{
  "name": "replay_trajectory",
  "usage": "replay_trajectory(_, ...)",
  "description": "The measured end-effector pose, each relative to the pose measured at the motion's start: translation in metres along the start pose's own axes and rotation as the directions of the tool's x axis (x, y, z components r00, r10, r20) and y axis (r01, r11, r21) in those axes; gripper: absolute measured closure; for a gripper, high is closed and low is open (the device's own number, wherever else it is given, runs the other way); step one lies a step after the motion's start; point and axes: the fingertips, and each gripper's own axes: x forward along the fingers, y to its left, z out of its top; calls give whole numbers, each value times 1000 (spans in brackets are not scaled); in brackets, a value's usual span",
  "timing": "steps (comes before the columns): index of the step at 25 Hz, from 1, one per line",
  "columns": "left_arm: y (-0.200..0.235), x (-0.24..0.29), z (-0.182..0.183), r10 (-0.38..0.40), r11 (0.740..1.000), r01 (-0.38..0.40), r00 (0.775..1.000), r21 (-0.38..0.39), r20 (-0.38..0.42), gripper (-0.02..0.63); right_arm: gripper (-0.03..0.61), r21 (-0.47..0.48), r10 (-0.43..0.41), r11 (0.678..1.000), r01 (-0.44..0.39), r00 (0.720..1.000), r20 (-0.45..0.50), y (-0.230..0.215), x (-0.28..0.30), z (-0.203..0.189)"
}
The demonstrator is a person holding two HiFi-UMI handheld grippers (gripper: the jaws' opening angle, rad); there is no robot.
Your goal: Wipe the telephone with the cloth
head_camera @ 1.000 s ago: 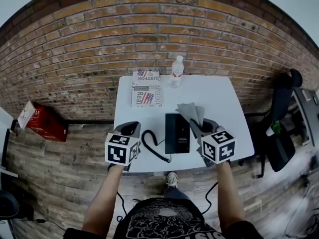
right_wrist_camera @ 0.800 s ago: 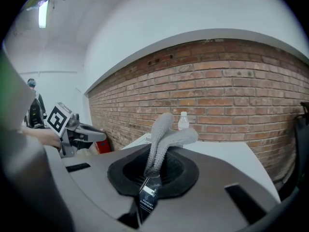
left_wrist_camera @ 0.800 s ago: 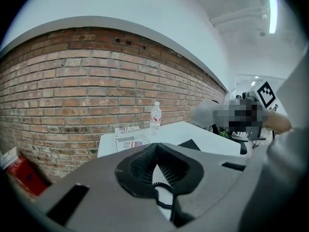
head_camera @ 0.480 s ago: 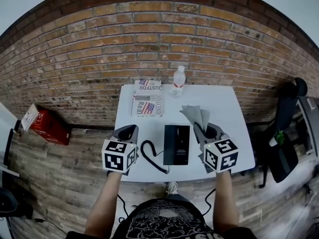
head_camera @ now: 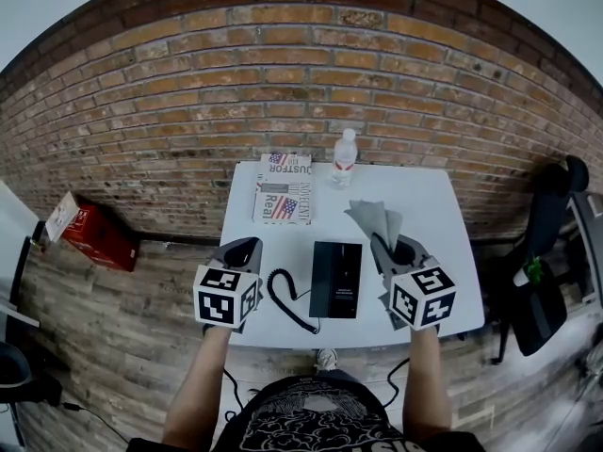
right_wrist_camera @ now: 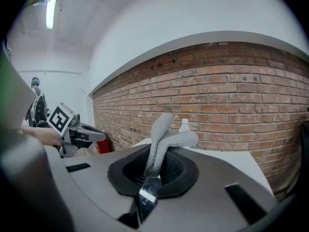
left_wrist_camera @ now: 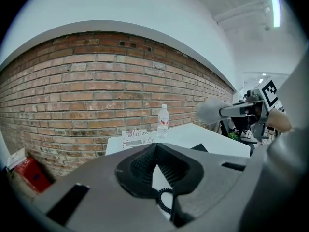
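The cloth point(head_camera: 374, 217) is being pinched by the right gripper point(head_camera: 383, 243), right of centre in the head view. Its jaws are being pressed together on the cloth's lower end, so the grey folds are being left free above the tips, probably as a loose pad for wiping. The telephone point(head_camera: 336, 279) is lying flat at the middle of the white table point(head_camera: 429, 205), just left of that gripper, with its coiled cord point(head_camera: 285, 296) trailing toward the lower left. No contact with the cloth can be made out, so wiping is judged not yet begun. The left gripper point(head_camera: 247, 245) is being held at centre left beside the cord. Its jaws are closed tip to tip on nothing, and it is seemingly being parked clear or readied to steady the telephone. A newspaper point(head_camera: 283, 196) and a water bottle point(head_camera: 345, 156) are being left along the table's top edge, out of the way.
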Motion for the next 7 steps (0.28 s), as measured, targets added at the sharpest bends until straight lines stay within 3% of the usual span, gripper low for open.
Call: replay_trajectory(7, 0, 1, -2, 2, 1000, -2, 1000, -5, -8, 607, 568, 1, -2, 1000, 2, 1000, -5, -3, 0, 0)
